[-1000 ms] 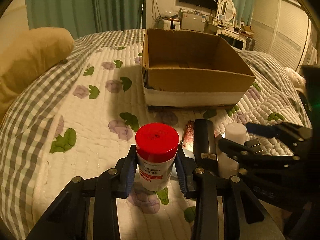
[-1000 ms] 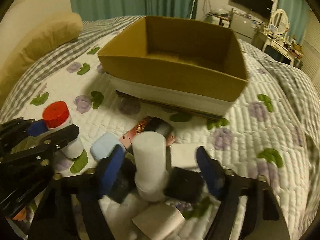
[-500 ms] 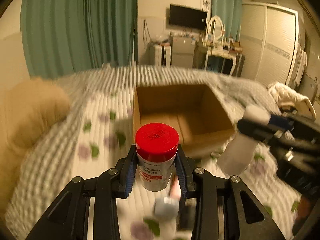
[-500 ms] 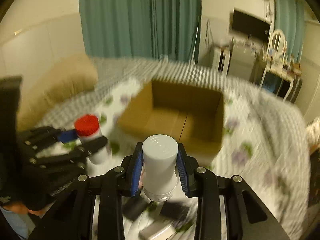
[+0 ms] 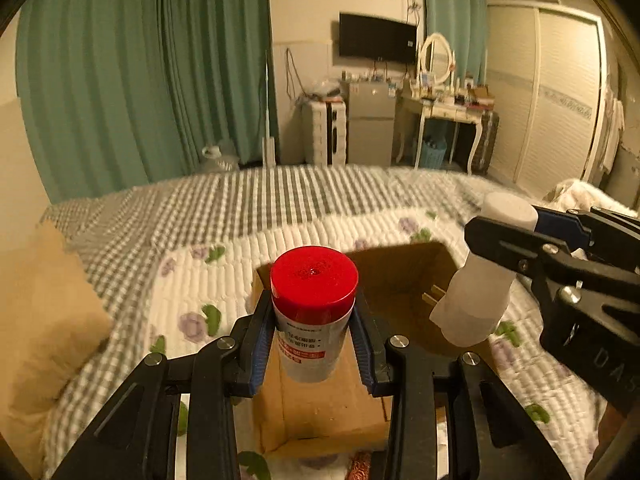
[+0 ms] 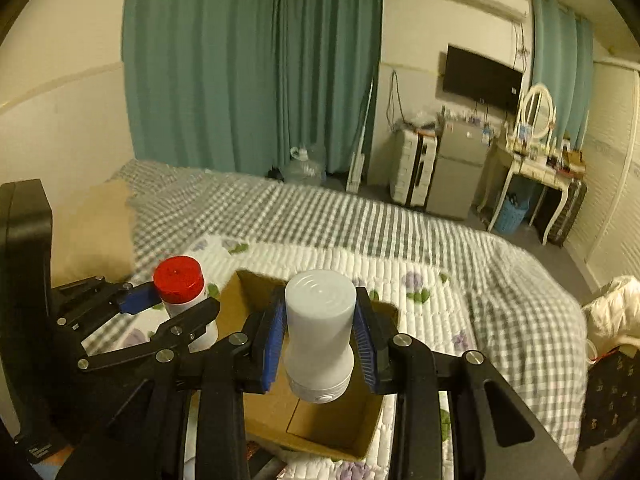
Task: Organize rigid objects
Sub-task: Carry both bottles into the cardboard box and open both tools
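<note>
While both grippers hang over the box (image 5: 320,408), left gripper (image 5: 313,344) is clenched on a red-capped bottle (image 5: 313,312) and right gripper (image 6: 320,344) is clenched on a white bottle (image 6: 320,336), each upright and off the bed (image 6: 460,248). Box sits open on the quilt under them; visible floor is bare cardboard, near part hidden by the fingers. Pillow (image 5: 36,320) lies left of it.
</note>
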Action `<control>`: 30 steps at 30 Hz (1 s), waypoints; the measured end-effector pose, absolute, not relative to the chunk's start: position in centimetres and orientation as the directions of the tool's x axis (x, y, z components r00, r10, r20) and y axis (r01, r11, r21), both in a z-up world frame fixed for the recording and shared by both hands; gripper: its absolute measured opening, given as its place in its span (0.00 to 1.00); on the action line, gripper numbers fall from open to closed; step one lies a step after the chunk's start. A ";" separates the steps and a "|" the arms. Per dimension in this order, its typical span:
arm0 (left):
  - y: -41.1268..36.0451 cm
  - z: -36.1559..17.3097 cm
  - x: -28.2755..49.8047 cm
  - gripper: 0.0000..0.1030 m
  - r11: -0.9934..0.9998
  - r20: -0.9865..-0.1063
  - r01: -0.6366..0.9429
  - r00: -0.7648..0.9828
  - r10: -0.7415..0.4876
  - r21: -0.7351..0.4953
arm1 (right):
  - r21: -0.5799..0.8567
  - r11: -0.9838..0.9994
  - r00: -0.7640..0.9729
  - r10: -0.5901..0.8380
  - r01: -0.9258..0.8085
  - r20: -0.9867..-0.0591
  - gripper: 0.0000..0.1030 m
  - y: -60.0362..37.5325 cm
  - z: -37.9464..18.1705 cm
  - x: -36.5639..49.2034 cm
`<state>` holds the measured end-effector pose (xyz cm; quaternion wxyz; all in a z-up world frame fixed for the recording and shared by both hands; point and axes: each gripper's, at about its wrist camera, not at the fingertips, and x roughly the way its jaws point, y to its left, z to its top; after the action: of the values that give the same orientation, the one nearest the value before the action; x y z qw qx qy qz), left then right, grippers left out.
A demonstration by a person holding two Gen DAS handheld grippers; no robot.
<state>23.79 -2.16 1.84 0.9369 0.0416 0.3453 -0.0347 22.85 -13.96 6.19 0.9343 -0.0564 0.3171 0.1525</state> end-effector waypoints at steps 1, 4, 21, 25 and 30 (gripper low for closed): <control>-2.3 0.7 24.3 0.35 0.994 -0.665 0.093 0.746 -0.031 0.058 | -0.008 0.947 0.738 0.245 -0.321 -0.629 0.31 -13.9 5.1 23.5; -2.6 -2.4 25.9 0.35 0.993 -0.710 0.101 0.703 -0.033 0.054 | 0.001 0.949 0.700 0.234 -0.316 -0.675 0.31 -14.1 1.9 25.3; -3.1 -4.3 26.7 0.71 0.995 -0.717 0.092 0.696 -0.030 0.047 | 0.049 0.963 0.717 0.231 -0.266 -0.658 0.59 -16.9 -0.4 27.5; -2.4 -1.7 24.2 0.79 0.996 -0.693 0.081 0.720 -0.031 0.041 | 0.034 0.970 0.751 0.208 -0.241 -0.627 0.66 -18.0 2.9 25.2; -1.0 1.2 19.3 0.99 0.997 -0.639 0.064 0.769 -0.025 0.037 | -0.019 0.976 0.803 0.167 -0.216 -0.572 0.85 -19.4 6.5 20.0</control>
<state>19.25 -1.04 1.23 0.9400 0.0281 0.3392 -0.0237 20.04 -19.40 6.51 0.9486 -0.0417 0.2970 0.1008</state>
